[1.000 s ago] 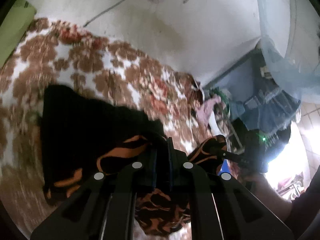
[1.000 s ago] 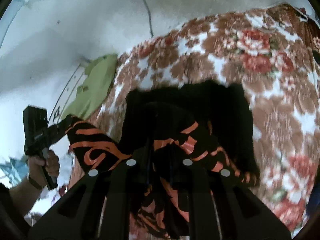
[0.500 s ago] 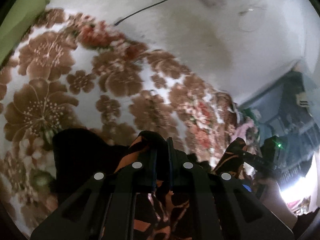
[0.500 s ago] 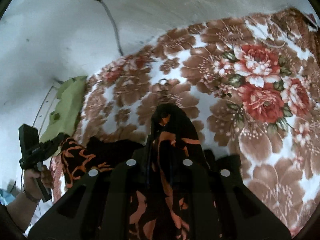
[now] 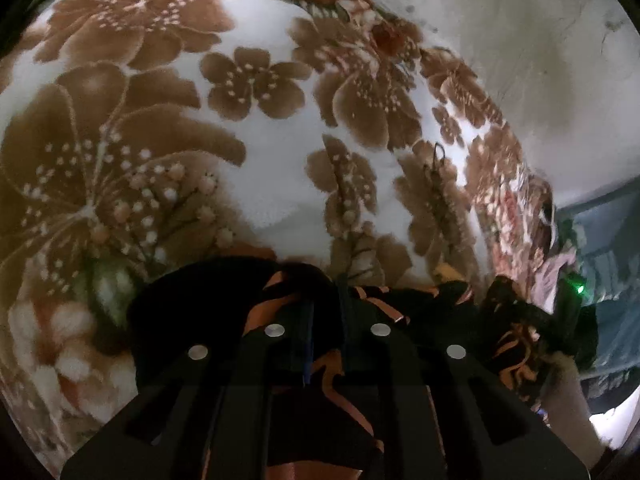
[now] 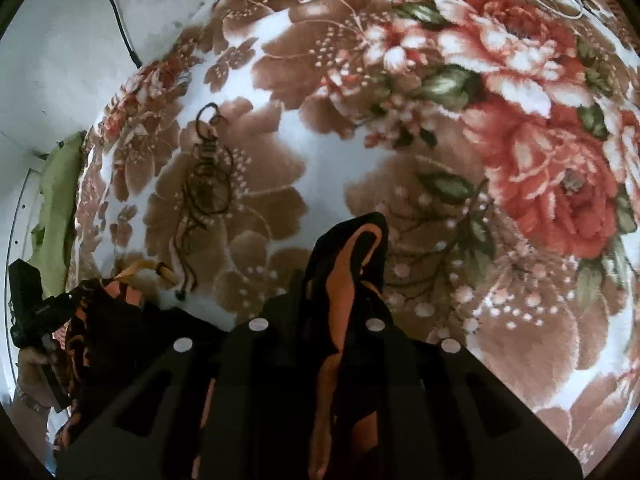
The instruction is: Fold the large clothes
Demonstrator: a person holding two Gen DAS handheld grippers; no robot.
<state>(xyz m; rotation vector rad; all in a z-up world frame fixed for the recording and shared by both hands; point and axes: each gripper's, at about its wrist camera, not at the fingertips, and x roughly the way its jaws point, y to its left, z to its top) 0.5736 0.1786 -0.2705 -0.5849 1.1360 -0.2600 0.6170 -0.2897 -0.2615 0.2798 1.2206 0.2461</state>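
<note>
1. A black garment with orange swirls [image 6: 348, 264] is gathered low over a floral blanket [image 6: 500, 128], and its cloth is stretched between the two grippers.
2. In the right wrist view, a fold of the garment is seen standing up between the fingers of the right gripper [image 6: 316, 292]; the jaws are being eased apart, yet the cloth is still caught between them.
3. In the left wrist view, the left gripper [image 5: 325, 300] is seen nearly closed, its jaws just beginning to part, with the garment [image 5: 280, 292] pinched between them.
4. Much of the garment is hidden beneath the dark gripper bodies in both views.
5. A thin dark cord [image 6: 208, 176] is seen lying in loops on the blanket, just beyond the garment's stretched edge.
6. A green cloth [image 6: 56, 208] is seen at the blanket's far left edge, against a pale wall [image 6: 60, 40].
7. A black cable [image 6: 116, 20] is seen running down that wall.
8. Blurred blue clutter [image 5: 604, 240] is seen past the blanket's right edge.
</note>
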